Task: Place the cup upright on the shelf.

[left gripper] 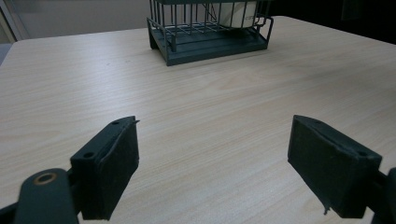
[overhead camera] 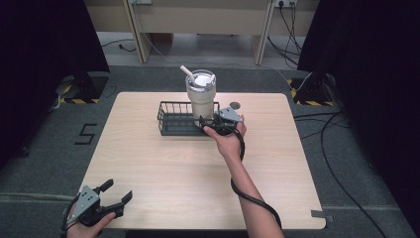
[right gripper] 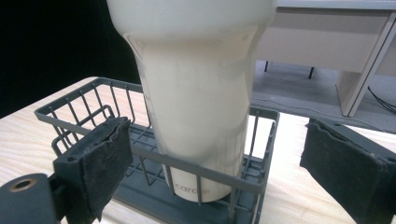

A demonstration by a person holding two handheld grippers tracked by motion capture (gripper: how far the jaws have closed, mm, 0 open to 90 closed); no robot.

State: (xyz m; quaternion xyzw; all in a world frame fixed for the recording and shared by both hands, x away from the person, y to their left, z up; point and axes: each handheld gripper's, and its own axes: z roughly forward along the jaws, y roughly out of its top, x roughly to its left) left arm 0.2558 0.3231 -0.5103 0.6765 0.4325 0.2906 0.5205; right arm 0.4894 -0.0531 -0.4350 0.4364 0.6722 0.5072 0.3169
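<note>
Tumbler [overhead camera: 200,96], cream-coloured with a clear lid and a white straw [overhead camera: 187,71], stands upright in the right end of the dark wire basket [overhead camera: 173,119], which sits toward the far middle of the wooden table [overhead camera: 163,168]. From the right gripper view I see the cup's base down inside the basket, faint lettering near its bottom, and the basket's front rail crossing in front of it.

My right gripper [overhead camera: 210,121] is at the basket's right end, just beside the tumbler, held by the right hand [overhead camera: 228,139] with its cable looping back along the forearm. Its jaws are spread wide, one on each side of the cup, and neither pad touches it as far as I can see; the left pad [right gripper: 100,158] overlaps the basket wires in that view.

My left gripper [overhead camera: 115,198] is at the near left corner of the table, well apart from the basket. Its jaws are also spread, with nothing between them but bare tabletop.
</note>
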